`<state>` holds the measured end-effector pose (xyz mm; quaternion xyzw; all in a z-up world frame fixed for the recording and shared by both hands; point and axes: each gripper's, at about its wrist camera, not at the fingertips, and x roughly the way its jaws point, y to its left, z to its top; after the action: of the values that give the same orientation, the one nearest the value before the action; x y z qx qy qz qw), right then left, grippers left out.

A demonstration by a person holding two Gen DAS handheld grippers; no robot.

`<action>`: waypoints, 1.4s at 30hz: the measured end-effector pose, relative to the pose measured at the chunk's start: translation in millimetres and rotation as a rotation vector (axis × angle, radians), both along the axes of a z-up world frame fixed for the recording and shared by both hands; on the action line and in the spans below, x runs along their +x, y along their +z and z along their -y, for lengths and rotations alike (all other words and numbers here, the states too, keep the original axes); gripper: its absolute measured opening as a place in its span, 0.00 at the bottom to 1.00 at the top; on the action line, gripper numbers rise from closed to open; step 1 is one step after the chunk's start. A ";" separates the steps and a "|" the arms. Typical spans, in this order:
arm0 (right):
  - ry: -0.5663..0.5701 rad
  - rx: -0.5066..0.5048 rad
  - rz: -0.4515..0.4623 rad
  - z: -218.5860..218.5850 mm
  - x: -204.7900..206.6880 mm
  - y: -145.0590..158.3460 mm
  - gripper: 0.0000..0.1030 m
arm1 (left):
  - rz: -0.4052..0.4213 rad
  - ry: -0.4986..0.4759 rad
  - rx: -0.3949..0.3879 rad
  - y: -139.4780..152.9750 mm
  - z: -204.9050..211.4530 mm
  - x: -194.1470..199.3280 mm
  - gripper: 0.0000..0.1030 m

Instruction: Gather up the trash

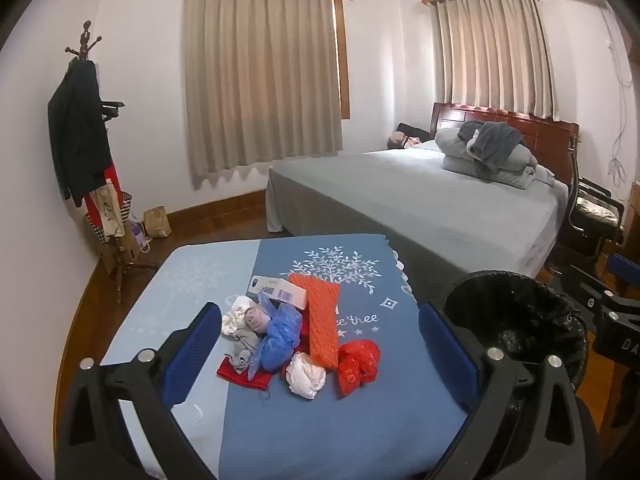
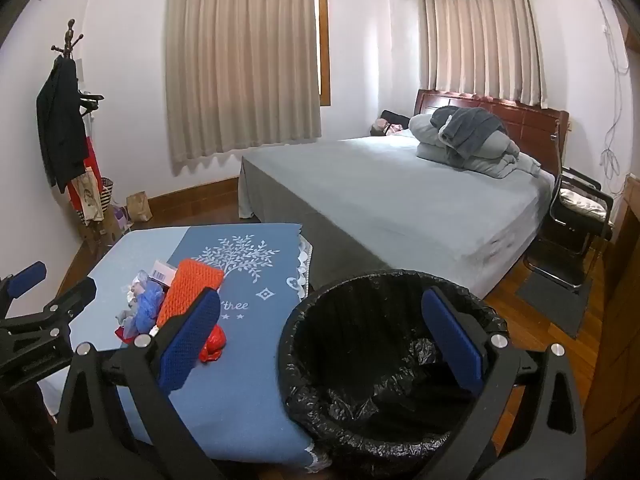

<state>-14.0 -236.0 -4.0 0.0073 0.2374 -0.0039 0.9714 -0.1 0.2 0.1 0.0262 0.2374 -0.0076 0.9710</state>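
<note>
A heap of trash lies near the middle of the worktop (image 1: 280,420), which is covered by a blue cloth printed with a white tree. The largest piece is an orange foam net sleeve (image 1: 320,320), a flat knobbly rectangle whose long axis runs from the near edge of the heap away toward the tree print. Against its far end leans a white barcoded card box (image 1: 278,290), lying crosswise. Around them sit crumpled bags: a glossy red one (image 1: 358,364), a white one (image 1: 306,376), a thin blue one (image 1: 278,334), and a flat red cloth scrap (image 1: 240,374). Just beside the worktop's right edge stands a round bin (image 2: 384,360) lined with wrinkled black plastic. The left gripper (image 1: 320,356) hangs over the heap, spread wide, holding nothing. The right gripper (image 2: 320,344), equally wide, hovers at the bin's rim.
</note>
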 end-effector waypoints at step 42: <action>-0.001 0.003 -0.007 0.3 1.1 -0.9 0.95 | 0.007 0.007 0.003 1.2 -2.4 -0.6 0.94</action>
<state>-12.9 -236.3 -4.8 0.0087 0.2406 -0.0041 0.9706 -0.7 2.7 1.3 0.0266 0.2341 -0.0037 0.9719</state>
